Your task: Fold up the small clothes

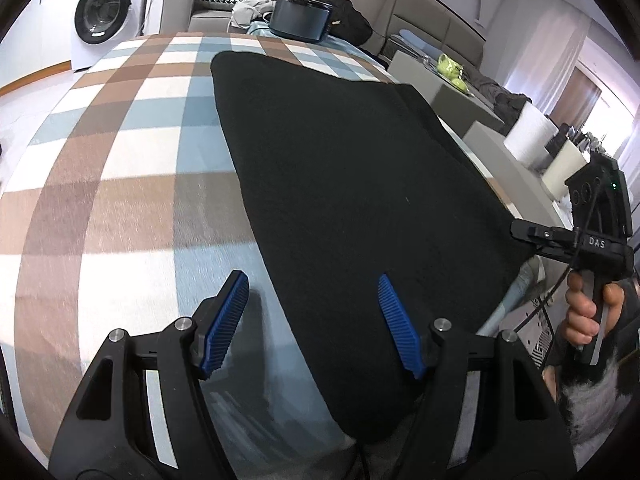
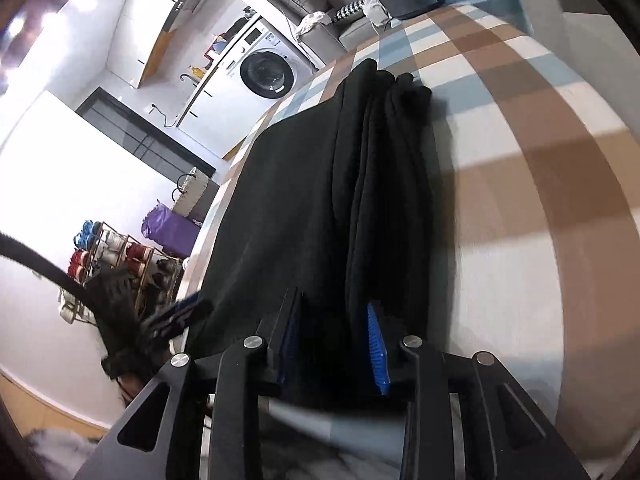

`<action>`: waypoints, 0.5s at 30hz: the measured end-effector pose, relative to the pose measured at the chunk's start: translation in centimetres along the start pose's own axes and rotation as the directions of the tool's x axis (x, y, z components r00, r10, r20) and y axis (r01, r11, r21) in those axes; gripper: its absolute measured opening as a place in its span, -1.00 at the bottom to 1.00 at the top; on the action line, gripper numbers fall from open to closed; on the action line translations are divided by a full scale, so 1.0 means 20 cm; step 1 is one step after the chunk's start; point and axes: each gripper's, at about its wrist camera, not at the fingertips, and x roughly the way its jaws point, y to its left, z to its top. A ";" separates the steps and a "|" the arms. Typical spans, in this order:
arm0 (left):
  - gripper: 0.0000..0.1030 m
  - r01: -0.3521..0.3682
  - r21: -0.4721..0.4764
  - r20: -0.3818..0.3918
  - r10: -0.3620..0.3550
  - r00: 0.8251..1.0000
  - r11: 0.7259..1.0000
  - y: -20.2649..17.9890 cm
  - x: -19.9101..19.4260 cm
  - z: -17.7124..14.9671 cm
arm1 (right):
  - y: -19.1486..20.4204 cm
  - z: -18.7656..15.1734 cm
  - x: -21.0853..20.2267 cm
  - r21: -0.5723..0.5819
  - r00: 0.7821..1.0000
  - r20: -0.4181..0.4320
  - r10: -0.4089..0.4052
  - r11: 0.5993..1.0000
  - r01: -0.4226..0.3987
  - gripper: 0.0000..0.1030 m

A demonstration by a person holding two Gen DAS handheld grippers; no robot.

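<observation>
A black garment (image 1: 348, 184) lies spread on the plaid tablecloth (image 1: 120, 152). My left gripper (image 1: 312, 284) is open and empty, just above the garment's near left edge, its right pad (image 1: 398, 324) over the cloth. My right gripper (image 2: 334, 320) is shut on a bunched edge of the black garment (image 2: 312, 184), which runs away from it in folds. The right gripper also shows in the left wrist view (image 1: 524, 230) at the garment's right edge, held by a hand.
A dark pot (image 1: 300, 16) stands at the table's far end. A washing machine (image 1: 102, 12) stands at the back left. A sofa with clothes, grey boxes and a white roll (image 1: 528, 136) lie to the right. A shoe rack (image 2: 116, 256) stands on the floor.
</observation>
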 end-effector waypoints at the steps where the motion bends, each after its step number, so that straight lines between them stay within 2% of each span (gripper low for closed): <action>1: 0.26 -0.001 0.005 -0.003 0.001 1.000 1.000 -0.01 0.00 -0.02 | 0.00 -0.03 -0.01 0.004 1.000 0.009 0.011 1.000 -0.011 -0.40; 3: 0.26 -0.005 0.010 -0.004 0.005 1.000 1.000 -0.01 -0.01 -0.04 | -0.02 -0.07 -0.01 0.026 0.999 0.025 0.026 0.999 -0.026 -0.40; 5: 0.26 -0.011 0.011 -0.005 0.011 1.000 1.000 -0.01 -0.03 -0.05 | -0.03 -0.07 -0.01 0.040 0.998 0.042 0.042 0.998 -0.043 -0.64; 8: 0.26 -0.022 0.020 0.001 0.022 1.000 1.000 0.01 -0.05 -0.08 | -0.03 -0.07 -0.07 0.010 0.986 0.095 0.138 0.990 -0.139 -0.75; 10: 0.28 -0.026 0.025 0.005 0.026 1.000 0.999 0.02 -0.07 -0.10 | -0.03 -0.08 -0.05 -0.005 0.997 0.069 0.028 1.000 -0.028 -0.75; 12: 0.29 -0.033 0.028 0.002 0.033 0.999 0.999 0.03 -0.08 -0.11 | -0.03 -0.11 -0.04 -0.005 0.999 0.038 -0.020 1.000 0.020 -0.75; 15: 0.29 -0.039 0.021 0.006 0.038 0.999 0.999 0.03 -0.11 -0.11 | 0.00 -0.10 -0.09 -0.020 0.997 0.062 -0.038 0.999 0.040 -0.70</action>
